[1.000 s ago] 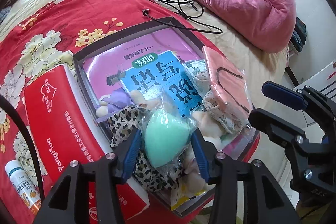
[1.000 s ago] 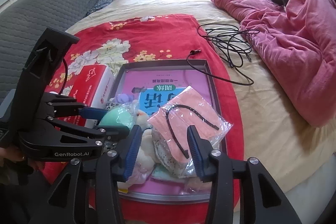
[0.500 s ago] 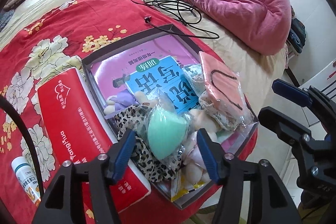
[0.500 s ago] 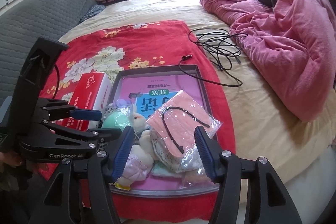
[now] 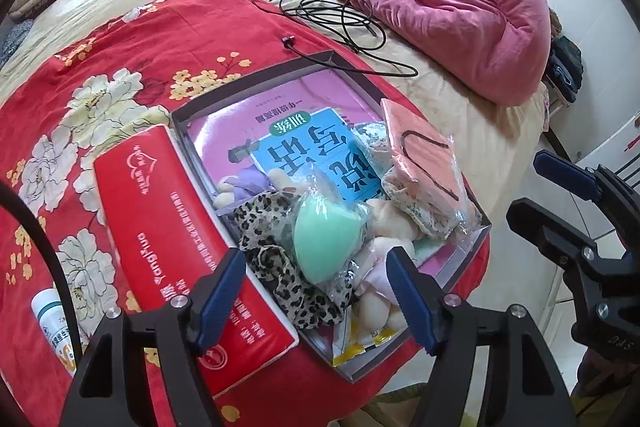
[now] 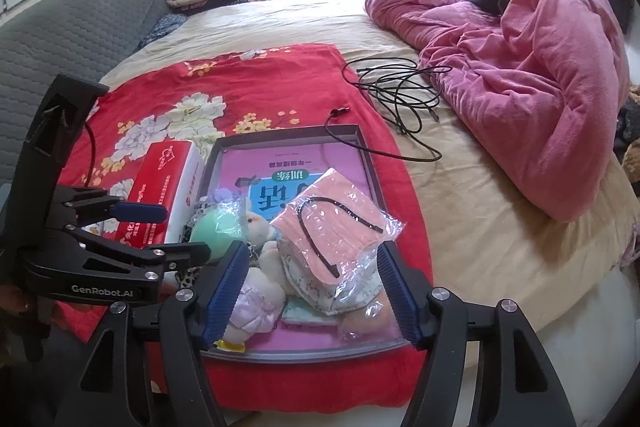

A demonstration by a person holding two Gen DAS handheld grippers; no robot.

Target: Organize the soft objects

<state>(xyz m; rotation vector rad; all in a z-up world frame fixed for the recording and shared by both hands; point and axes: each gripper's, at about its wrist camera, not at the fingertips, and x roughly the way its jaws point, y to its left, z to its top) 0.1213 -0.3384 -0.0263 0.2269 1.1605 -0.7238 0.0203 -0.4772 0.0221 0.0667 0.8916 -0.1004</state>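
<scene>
Soft items (image 5: 328, 239) in tray (image 5: 256, 83)

The shallow box (image 5: 256, 87) is crowded at its near end; its far half holds only flat books (image 5: 280, 115). A red carton (image 5: 168, 227) flanks it, black cable (image 6: 400, 99) lies beyond, and bare bed sheet (image 6: 480, 227) stretches right.
</scene>
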